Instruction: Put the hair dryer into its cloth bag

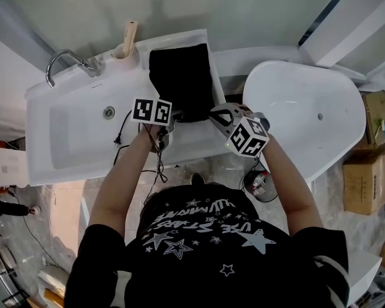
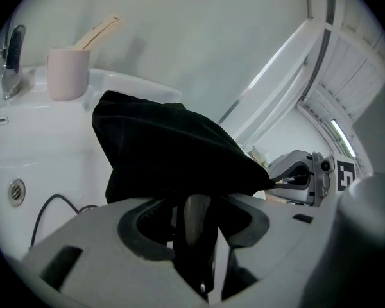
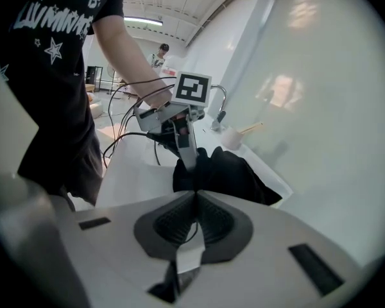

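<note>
The black cloth bag [image 1: 179, 76] lies on the sink counter's right end. In the left gripper view the bag [image 2: 173, 153] drapes over the head of the hair dryer, whose grey handle [image 2: 196, 226] sits between my left gripper's [image 2: 196, 220] jaws, shut on it. From the right gripper view, the handle [image 3: 187, 147] pokes out of the bag's mouth [image 3: 224, 172] below the left gripper [image 3: 173, 117]. My right gripper [image 3: 196, 201] is shut on the bag's edge, pulling a corner taut [image 2: 266, 178]. The dryer's black cord [image 1: 120, 136] trails over the basin.
The white basin [image 1: 70, 133] with its faucet [image 1: 67, 63] lies left of the bag. A pink cup [image 1: 124, 50] with a toothbrush stands at the counter's back. A white bathtub [image 1: 308, 120] and cardboard boxes [image 1: 366, 172] are to the right.
</note>
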Demonstrator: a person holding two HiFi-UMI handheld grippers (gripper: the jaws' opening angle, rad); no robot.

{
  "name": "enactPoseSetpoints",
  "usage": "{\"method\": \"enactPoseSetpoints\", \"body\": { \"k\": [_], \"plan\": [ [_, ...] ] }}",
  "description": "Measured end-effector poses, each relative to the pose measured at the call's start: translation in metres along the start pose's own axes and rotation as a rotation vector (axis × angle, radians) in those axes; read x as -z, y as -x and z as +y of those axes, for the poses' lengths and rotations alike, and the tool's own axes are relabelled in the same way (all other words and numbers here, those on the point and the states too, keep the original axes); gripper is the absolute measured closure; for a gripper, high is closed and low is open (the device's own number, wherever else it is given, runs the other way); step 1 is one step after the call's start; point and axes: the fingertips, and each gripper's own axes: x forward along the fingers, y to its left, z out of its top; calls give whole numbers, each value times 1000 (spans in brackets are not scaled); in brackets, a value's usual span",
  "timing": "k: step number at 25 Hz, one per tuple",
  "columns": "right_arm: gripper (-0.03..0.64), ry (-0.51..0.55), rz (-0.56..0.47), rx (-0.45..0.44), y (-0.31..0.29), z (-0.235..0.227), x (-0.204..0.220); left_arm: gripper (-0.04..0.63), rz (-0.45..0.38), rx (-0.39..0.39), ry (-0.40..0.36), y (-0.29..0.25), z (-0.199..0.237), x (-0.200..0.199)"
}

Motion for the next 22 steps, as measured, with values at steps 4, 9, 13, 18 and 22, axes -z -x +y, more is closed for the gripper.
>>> {"method": "enactPoseSetpoints", "body": {
  "k": [4, 9, 13, 18, 22],
  "plan": [
    [603, -49, 15, 55, -5, -3, 8, 394, -2, -10, 21, -6, 0, 6],
    [600, -116, 38, 159, -10, -2, 15, 388, 9, -11, 27, -10, 2, 14],
    [553, -213, 65, 243, -6, -6, 18, 314, -6, 26, 28, -5, -4, 12],
    [468, -314, 91, 329, 6, 0, 17, 199, -8, 46, -35, 11, -11, 19],
    [437, -415, 62, 416, 16, 1, 1, 170, -25, 61, -101, 37, -14, 27]
  ]
}}
